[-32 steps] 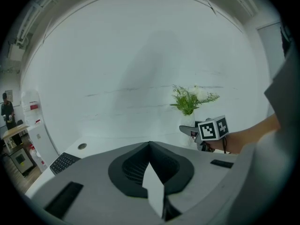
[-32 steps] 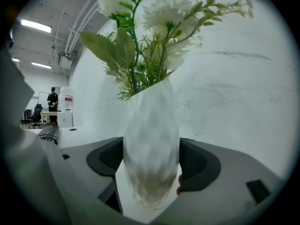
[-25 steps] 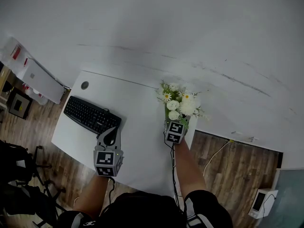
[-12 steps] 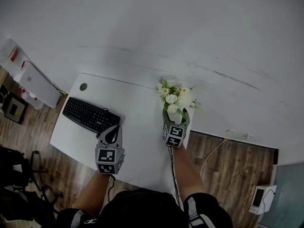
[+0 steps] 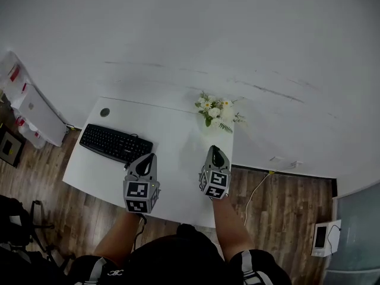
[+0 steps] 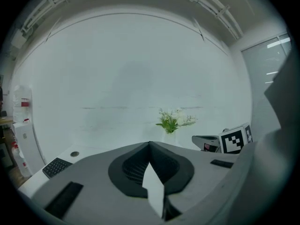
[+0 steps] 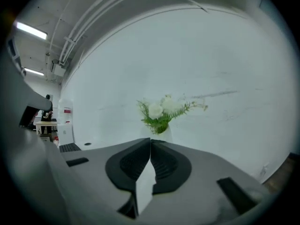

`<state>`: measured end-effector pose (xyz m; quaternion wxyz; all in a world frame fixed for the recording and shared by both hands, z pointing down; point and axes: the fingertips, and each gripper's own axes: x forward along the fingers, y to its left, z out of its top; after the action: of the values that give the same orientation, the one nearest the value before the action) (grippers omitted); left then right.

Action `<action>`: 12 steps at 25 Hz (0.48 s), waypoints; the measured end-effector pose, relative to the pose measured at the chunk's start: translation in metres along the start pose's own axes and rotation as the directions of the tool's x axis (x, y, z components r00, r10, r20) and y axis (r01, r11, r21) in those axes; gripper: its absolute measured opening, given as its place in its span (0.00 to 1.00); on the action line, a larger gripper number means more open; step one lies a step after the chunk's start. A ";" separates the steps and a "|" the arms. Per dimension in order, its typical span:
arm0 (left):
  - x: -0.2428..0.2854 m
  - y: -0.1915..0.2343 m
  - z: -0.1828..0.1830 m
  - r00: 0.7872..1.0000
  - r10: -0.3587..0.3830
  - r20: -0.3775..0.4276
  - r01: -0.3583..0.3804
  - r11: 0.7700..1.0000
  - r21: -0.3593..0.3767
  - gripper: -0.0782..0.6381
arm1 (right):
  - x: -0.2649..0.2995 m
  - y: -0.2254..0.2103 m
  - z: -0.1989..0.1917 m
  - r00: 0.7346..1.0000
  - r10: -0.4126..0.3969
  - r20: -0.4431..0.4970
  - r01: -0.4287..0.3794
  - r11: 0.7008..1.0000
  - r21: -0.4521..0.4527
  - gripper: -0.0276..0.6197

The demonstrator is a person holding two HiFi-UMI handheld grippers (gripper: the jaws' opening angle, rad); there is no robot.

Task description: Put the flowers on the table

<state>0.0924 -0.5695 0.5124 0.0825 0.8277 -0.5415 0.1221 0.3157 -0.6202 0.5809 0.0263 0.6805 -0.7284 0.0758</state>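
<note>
The flowers (image 5: 215, 111), white blooms with green leaves in a white vase, stand upright at the far right corner of the white table (image 5: 178, 177). They also show in the left gripper view (image 6: 172, 120) and straight ahead in the right gripper view (image 7: 161, 110). My right gripper (image 5: 217, 151) hangs well short of them over the table's right side; its jaws (image 7: 150, 140) are closing, tips together, with nothing between them. My left gripper (image 5: 145, 158) hovers over the table's front middle, jaws (image 6: 149, 144) meeting and empty.
A black keyboard (image 5: 114, 143) lies on the table's left half, with a round cable hole (image 5: 105, 111) behind it. A white wall rises right behind the table. A white cabinet (image 5: 35, 108) stands at the left, and a cable (image 5: 258, 189) runs over the wooden floor at the right.
My right gripper let go of the flowers, drew back toward me and brought its jaws together. The flowers stay standing at the far right corner. The left gripper barely moved.
</note>
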 end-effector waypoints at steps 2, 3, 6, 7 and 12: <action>-0.021 0.002 0.001 1.000 -0.016 0.024 0.016 1.000 -0.003 0.11 | -0.028 0.020 0.016 1.000 0.007 0.024 -0.006 1.000 -0.006 0.05; -0.031 0.002 0.001 0.999 -0.024 0.035 0.024 1.000 -0.005 0.11 | -0.043 0.031 0.024 0.999 0.020 0.039 -0.020 1.000 -0.006 0.05; -0.062 0.004 0.005 0.997 -0.044 0.067 0.045 0.999 -0.007 0.11 | -0.085 0.062 0.049 0.994 0.060 0.091 -0.061 0.998 0.010 0.05; -0.073 0.005 0.007 0.996 -0.049 0.080 0.049 0.999 -0.003 0.11 | -0.099 0.073 0.056 0.992 0.069 0.104 -0.071 0.997 0.014 0.05; -0.122 0.005 0.008 0.988 -0.083 0.129 0.083 0.997 0.002 0.11 | -0.161 0.118 0.079 0.989 0.079 0.128 -0.078 0.997 -0.014 0.05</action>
<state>0.0416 -0.4664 0.4690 0.0538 0.8555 -0.5110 0.0637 0.2155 -0.4651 0.4712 -0.0208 0.6546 -0.7551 0.0296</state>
